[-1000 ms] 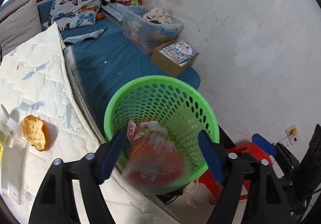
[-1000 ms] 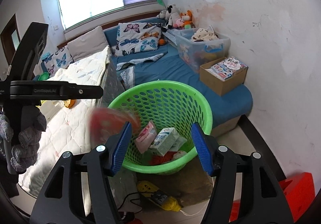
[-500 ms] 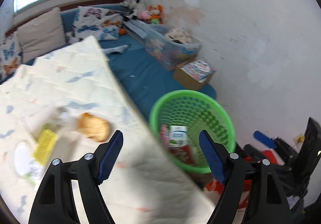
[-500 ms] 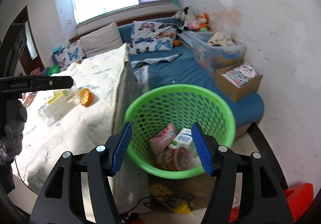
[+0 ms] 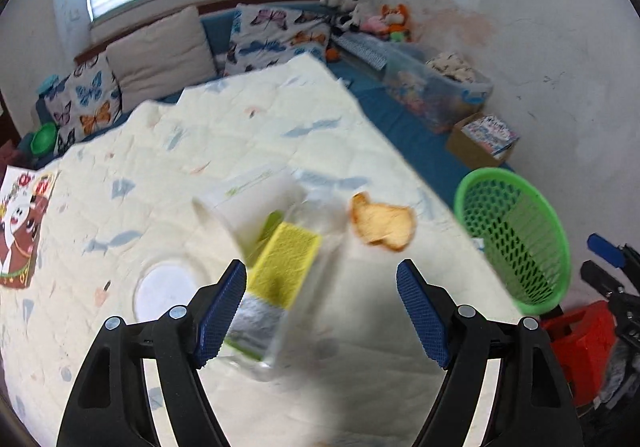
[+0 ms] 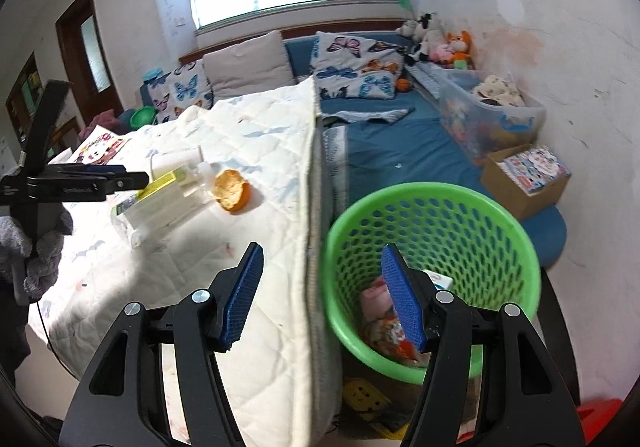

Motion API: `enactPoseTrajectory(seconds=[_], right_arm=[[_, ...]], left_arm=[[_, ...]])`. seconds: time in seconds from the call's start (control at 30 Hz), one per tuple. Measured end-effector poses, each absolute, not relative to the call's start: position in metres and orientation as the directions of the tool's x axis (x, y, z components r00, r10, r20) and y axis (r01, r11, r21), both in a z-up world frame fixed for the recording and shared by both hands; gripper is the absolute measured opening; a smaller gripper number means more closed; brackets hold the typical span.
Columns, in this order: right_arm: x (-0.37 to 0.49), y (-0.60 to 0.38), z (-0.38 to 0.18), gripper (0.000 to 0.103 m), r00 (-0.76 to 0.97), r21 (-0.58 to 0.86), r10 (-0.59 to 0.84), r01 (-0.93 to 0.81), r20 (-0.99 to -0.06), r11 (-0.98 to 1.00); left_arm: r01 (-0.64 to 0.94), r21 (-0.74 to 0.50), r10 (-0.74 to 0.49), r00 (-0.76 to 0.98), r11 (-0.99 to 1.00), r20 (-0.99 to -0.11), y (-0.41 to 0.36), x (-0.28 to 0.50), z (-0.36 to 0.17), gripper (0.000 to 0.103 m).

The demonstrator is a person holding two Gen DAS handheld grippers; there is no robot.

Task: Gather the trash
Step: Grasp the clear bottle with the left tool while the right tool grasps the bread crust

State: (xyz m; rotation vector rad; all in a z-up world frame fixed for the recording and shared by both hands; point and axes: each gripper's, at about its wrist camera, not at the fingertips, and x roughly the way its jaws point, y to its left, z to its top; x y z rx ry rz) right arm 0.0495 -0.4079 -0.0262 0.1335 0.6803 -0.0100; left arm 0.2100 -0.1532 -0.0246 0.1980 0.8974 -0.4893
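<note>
Left wrist view
Left gripper (image 5: 320, 307): jaws spread wide, holding nothing, above the quilt (image 5: 224, 151).
Clear package (image 5: 276, 259): blurred, yellow and green inside, lying on the quilt just ahead of the left finger.
Orange peel (image 5: 382, 223): on the quilt, beside the package.
Green basket (image 5: 516, 243): off the bed edge, to the right.

Right wrist view
Right gripper (image 6: 322, 297): jaws apart, empty, over the bed edge.
Green basket (image 6: 436, 207): on the floor beside the bed, wrappers (image 6: 386, 331) inside.
Left gripper (image 6: 136, 178): far left, tips at the package; spread unclear here.

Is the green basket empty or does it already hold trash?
Holds trash: the green basket has wrappers and a small carton lying at its bottom.
</note>
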Motion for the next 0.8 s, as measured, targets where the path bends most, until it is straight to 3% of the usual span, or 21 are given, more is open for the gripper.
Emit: enactPoseTrajectory(seconds=[0.3,0.43,0.57,0.8], right_arm=[[0.074,-0.388,-0.034,0.062,0.752,0.126,0.079,0.005,-0.654,0.992],[0.085,-0.381,-0.04,0.062,0.738,0.128,0.09,-0.005,-0.669,0.992],[0.091,-0.374,-0.043,0.062,0.73,0.129,0.101,-0.017,-0.676,0.991],[0.101,-0.365,-0.047,0.062,0.717,0.122,0.111,-0.036,-0.688,0.992]], left_arm=[[0.488,-0.02,-0.291,0.487,0.873,-0.823,-0.151,0.226,-0.054,0.071],[0.506,-0.011,-0.288,0.473,0.862,-0.833,-0.159,0.232,-0.059,0.067],[0.52,0.013,-0.273,0.47,0.854,-0.839,-0.165,0.236,-0.065,0.057],[0.528,0.028,-0.257,0.459,0.849,-0.851,-0.171,0.246,-0.075,0.054]])
